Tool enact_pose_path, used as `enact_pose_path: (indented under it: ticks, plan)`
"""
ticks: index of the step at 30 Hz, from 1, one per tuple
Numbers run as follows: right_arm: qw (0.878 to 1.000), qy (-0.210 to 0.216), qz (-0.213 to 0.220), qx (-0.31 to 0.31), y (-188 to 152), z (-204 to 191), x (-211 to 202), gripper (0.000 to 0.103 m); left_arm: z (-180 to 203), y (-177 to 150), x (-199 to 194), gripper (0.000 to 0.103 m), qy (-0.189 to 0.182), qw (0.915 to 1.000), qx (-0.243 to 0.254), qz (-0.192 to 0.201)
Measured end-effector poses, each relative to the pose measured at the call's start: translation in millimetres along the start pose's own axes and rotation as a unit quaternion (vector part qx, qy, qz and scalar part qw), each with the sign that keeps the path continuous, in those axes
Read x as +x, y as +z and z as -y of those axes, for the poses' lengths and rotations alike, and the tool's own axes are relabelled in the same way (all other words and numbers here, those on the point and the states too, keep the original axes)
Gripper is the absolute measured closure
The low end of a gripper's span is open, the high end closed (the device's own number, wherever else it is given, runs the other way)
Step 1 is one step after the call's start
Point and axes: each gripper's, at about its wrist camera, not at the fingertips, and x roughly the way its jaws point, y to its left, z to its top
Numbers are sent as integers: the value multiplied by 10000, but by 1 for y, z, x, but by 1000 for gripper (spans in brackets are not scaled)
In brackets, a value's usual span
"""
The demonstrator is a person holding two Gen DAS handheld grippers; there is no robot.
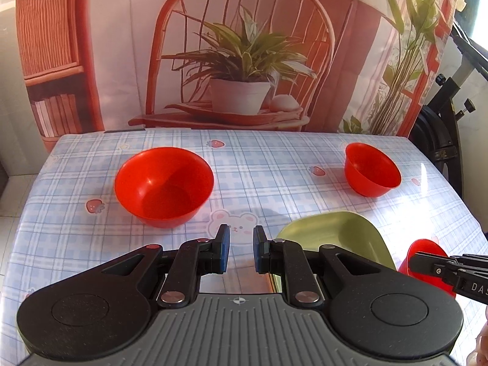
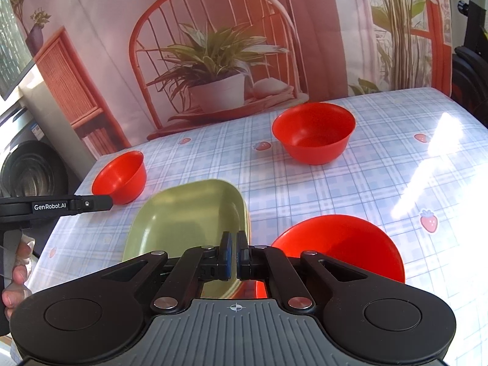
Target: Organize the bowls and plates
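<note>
In the left wrist view my left gripper is open and empty above the table, with a big red bowl ahead to its left and a small red bowl far right. A green square plate lies tilted at its right. In the right wrist view my right gripper is shut on the near rim of the green plate, holding it tilted. A red bowl sits just right of it. Two more red bowls stand farther off, one at the left and one at the back.
The table has a blue plaid cloth with strawberry prints. A printed backdrop with a chair and plant stands behind it. The left gripper's side and the person's hand show at the left of the right wrist view.
</note>
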Motion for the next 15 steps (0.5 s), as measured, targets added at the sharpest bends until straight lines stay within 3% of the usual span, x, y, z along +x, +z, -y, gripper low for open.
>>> enact_pose_path:
  ticks: [4,10,14,15]
  plan:
    - [9995,125,191,-209,23,-21,-4,100,-37,25,-27,86,70,9990,-155,420]
    - [9981,352,181,-473,50,-67,14,98,-84,47,-35,85,590,9962,-193,618]
    - [9977,422,66,-535,55,-96,41,96,-104,46,-20,64,528,9963,-271,624]
    - [9976,413,24,-549,55,-103,50,96,-109,44,-14,63,532,9964,-277,596]
